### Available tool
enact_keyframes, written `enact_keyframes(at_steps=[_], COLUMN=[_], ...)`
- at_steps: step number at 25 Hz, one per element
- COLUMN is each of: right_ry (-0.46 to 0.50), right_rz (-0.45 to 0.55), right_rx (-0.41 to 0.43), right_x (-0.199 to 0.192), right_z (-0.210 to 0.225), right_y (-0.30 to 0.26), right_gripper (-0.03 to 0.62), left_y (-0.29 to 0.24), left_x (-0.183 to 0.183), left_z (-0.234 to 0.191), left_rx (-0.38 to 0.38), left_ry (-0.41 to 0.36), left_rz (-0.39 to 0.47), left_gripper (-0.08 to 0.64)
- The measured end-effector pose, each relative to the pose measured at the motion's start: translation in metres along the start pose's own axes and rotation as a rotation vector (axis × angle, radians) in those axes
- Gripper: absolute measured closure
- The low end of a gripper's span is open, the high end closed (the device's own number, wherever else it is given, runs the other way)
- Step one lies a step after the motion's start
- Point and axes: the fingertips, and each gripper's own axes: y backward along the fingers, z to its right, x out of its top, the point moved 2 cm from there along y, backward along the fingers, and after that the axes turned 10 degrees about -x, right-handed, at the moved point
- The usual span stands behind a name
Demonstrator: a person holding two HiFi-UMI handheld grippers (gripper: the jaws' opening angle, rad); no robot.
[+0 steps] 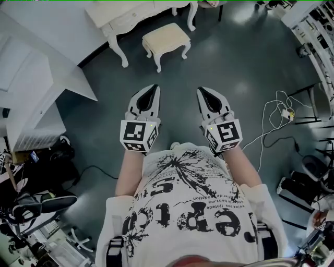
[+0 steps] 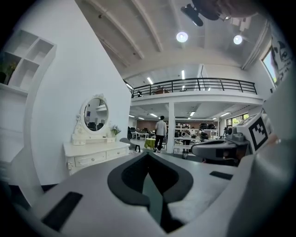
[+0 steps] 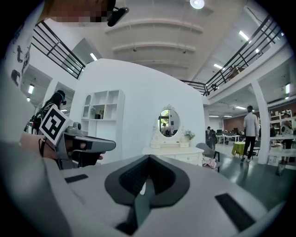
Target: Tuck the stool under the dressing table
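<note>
Spanning the head view: dark floor. White dressing table sits at the top edge, left of centre. Cream stool stands just in front of it, between its front legs, out from under the top, not tucked. Left gripper and right gripper are mid-frame, side by side, well apart from the stool, pointing toward it. Both jaw pairs closed tip to tip, nothing between them.

Shirt: possibly "limited edition"
</note>
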Motion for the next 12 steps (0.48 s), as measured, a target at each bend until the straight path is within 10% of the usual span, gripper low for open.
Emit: enact_keyframes(at_steps=[12], right_ry=[0.014], right_rz=[-0.029], right_rx=[0.048], right_x=[-0.015], right_z=[0.031], right_y=[-0.044], right_gripper=[0.575], left_y=[-0.045], left_x=[-0.021], left_z=[-0.024], left_rx=[0.046], left_ry=[0.059], left_rz=[-0.031], left_gripper=[0.543])
